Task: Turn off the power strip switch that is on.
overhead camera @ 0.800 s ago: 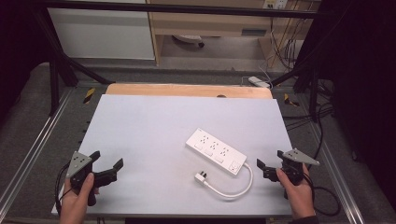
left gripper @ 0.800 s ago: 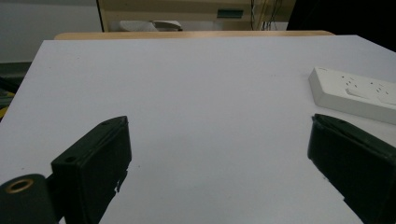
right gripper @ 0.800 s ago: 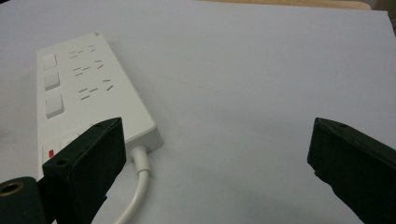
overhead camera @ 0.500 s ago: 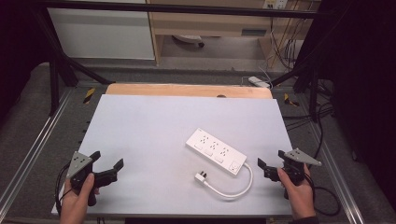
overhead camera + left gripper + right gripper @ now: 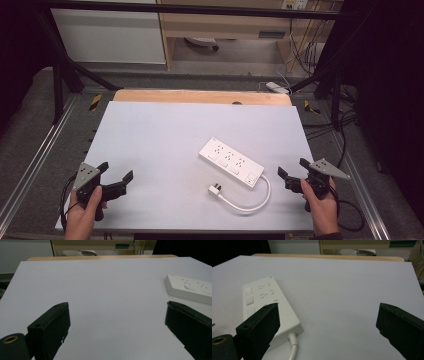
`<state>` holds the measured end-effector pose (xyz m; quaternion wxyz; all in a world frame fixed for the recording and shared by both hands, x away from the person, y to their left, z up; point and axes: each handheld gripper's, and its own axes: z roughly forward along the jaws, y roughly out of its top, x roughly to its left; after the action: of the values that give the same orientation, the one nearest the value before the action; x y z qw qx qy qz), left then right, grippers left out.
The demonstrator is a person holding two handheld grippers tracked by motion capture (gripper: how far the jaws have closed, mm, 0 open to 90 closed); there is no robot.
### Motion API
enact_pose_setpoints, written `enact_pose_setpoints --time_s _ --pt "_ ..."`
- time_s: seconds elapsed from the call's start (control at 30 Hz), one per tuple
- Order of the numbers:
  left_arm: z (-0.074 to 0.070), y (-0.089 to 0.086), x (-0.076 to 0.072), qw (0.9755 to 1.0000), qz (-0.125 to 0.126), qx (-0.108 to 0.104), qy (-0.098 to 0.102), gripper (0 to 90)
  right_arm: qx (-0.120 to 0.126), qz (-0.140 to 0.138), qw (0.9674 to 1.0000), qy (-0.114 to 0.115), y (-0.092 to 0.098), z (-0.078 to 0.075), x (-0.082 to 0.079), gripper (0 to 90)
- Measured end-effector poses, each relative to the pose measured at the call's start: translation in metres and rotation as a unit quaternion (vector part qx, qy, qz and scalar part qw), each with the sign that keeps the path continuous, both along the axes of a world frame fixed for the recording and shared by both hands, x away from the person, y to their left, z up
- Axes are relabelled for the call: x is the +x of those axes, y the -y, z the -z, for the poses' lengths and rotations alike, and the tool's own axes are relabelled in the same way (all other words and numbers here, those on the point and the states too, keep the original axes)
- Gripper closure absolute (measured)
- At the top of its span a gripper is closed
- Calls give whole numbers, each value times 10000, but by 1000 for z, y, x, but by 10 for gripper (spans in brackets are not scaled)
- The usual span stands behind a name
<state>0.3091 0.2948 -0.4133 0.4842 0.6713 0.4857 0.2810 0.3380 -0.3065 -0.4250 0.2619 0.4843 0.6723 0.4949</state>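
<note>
1. White tabletop [image 5: 165, 135] fills the middle of the high view, with a wooden strip along its far edge and dark floor and metal rails around it.
2. At the lower left of that view, the left gripper [image 5: 116, 178] is held in a hand just above the near edge; its jaws stand wide apart with nothing between them, touching nothing.
3. At the lower right, the right gripper [image 5: 291, 173] is held the same way, jaws wide and empty.
4. Just left of it lies the white power strip [image 5: 231, 163], set diagonally right of centre; its cable [image 5: 252, 202] loops toward the near edge and ends in a plug [image 5: 215, 190].
5. Any lettering on the strip is too small to read.
</note>
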Motion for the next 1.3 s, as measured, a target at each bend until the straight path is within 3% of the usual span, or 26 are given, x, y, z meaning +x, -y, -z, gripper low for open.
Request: enact_pose_setpoints --time_s 0.2,0.43,0.7,0.87,1.0,1.3 --pt "0 1 0 10000 6 -21 10 62 227 57 9996 124 1 -7 -2 36" --pt "1 1 1 10000 37 7 -7 62 272 117 9990 328 0 -15 -4 21" --pt "2 4 1 9999 92 57 -43 62 279 10 9987 437 -3 -25 -8 25" --pt "2 4 1 9999 90 72 -43 62 445 -85 9977 510 -6 -34 -8 23" --pt "2 4 0 9998 125 129 -40 62 440 -142 9972 594 -9 -49 -5 27" --pt "1 6 0 9998 134 109 -19 62 452 -307 9970 549 -16 -63 0 30"
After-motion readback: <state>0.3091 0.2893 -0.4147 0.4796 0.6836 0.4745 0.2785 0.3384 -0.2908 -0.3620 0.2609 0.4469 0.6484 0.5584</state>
